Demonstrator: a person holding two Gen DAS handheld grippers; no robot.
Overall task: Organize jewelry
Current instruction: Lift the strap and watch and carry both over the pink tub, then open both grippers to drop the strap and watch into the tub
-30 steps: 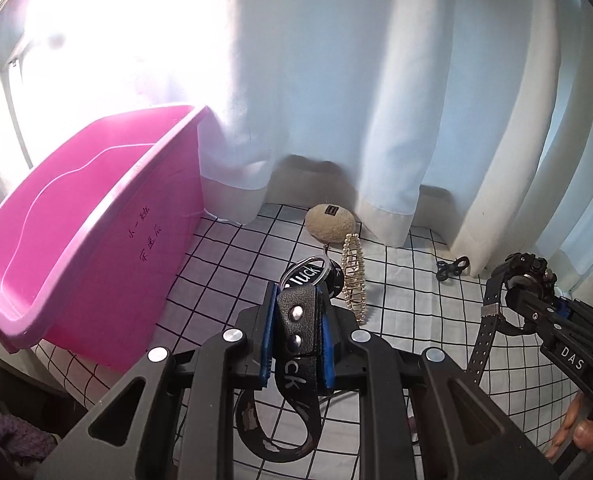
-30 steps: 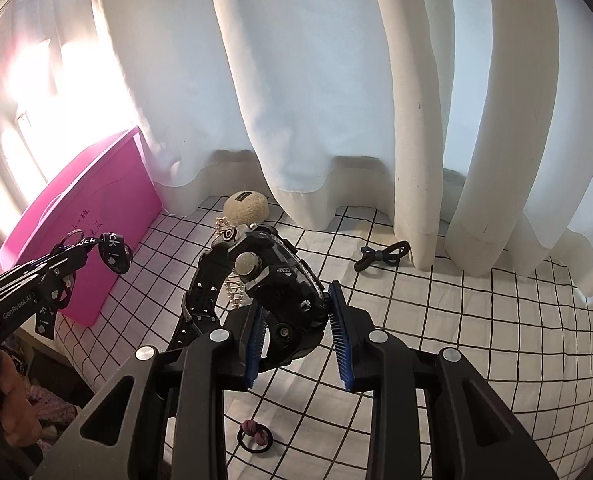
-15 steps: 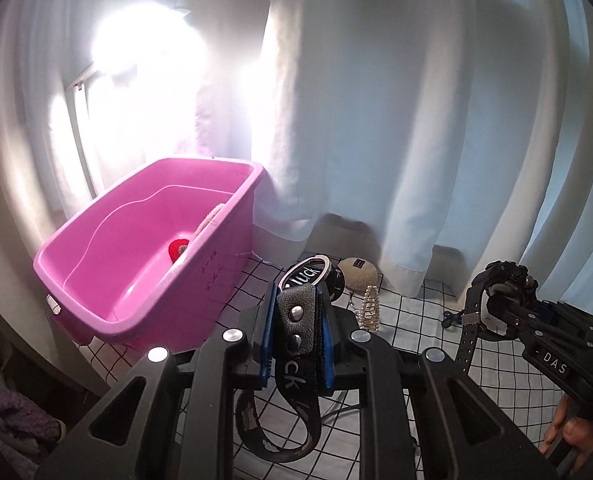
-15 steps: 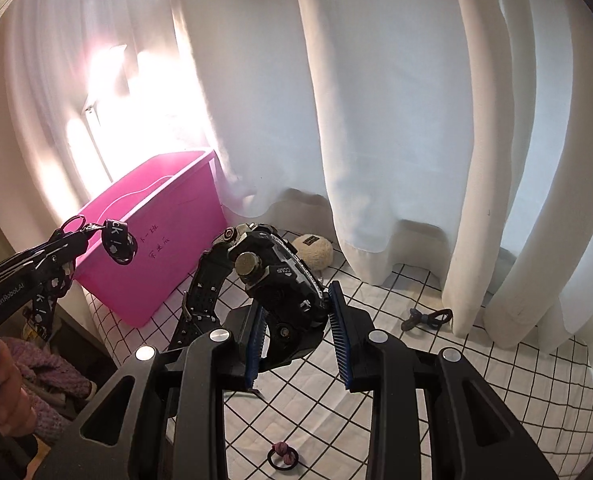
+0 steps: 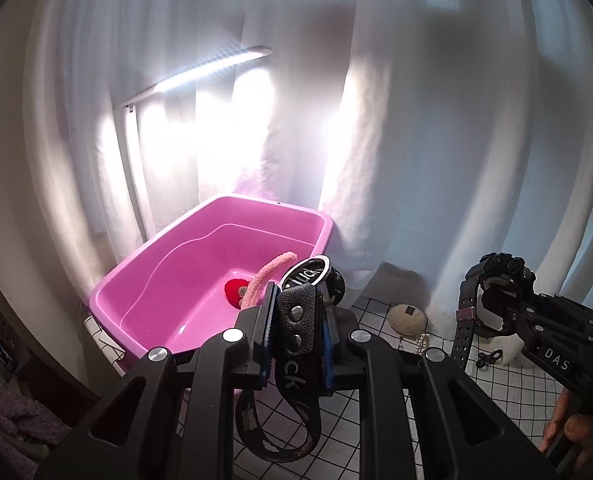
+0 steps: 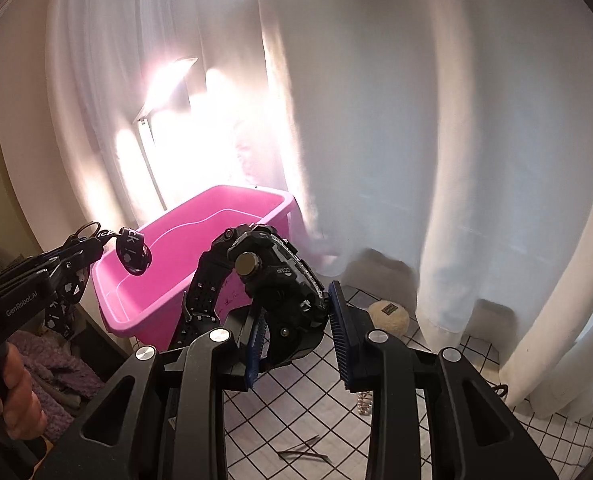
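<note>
Black leather strap (image 5: 296,320), printed with "luck" and ending in a metal ring, sits pinched between the nearly closed jaws of the left gripper (image 5: 294,334); its loose loop hangs below, soft and floppy, so it will likely swing. The right gripper (image 6: 298,344) carries a chunky black watch (image 6: 274,280), its left pad against the case while the right pad looks slightly clear, so I cannot tell how firm that hold is. Judged heavier and rigid at the case, it is best gripped there, not by the band. Both hang near the pink bin (image 5: 200,280), above the checked cloth (image 5: 496,392).
</note>
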